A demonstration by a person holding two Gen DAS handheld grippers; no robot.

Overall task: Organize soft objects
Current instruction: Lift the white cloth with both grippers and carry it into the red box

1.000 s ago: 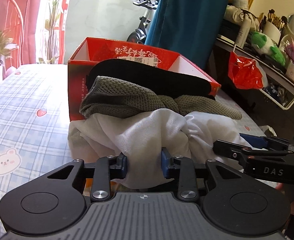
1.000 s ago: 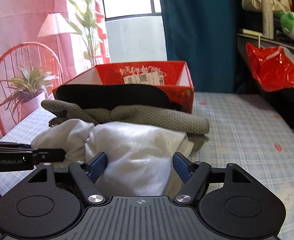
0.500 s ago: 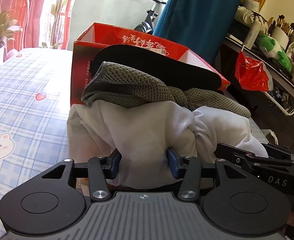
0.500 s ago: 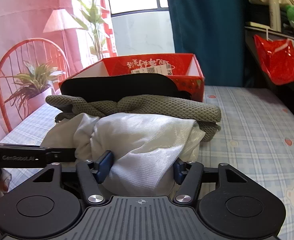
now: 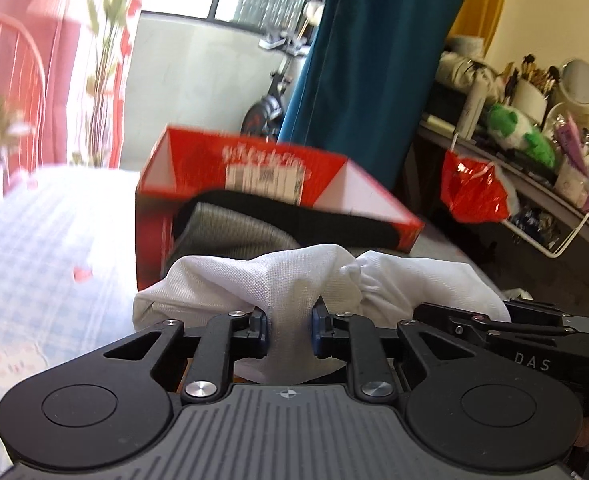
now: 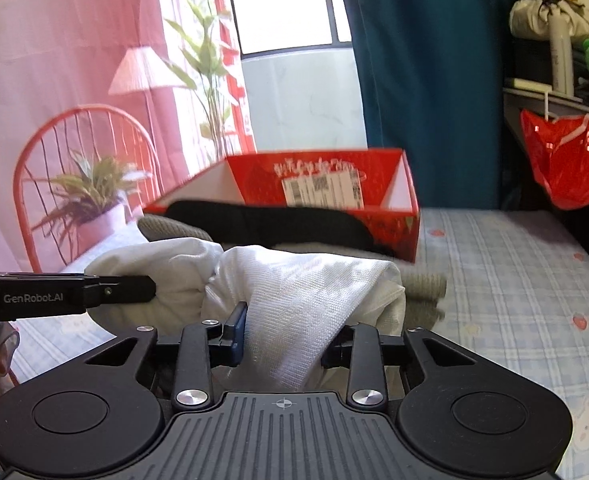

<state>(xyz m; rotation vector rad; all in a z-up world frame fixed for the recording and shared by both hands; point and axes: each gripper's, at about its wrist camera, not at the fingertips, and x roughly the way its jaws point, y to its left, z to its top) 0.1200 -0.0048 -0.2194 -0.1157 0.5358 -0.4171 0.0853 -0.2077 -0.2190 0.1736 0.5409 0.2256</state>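
Left gripper (image 5: 289, 330) clenched on gathered neck of white mesh fabric bundle (image 5: 294, 280); right gripper (image 6: 284, 338) clamped on same bundle's other end. Two-point hold likely keeps floppy cloth bunched for carrying. Bundle up in front of red open cardboard box (image 5: 254, 172), near its front wall. Between bundle and box: one grey knitted garment (image 6: 422, 284), one black fabric piece (image 6: 262, 220) draped at box front. Count: two grippers, three soft items, one box. Blue checked bedsheet (image 6: 514, 264) under box.

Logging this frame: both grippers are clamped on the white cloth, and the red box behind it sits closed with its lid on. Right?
Not quite. Both the left gripper and right gripper do clamp the white cloth, but the red box is open-topped, with no lid, as the right wrist view shows.
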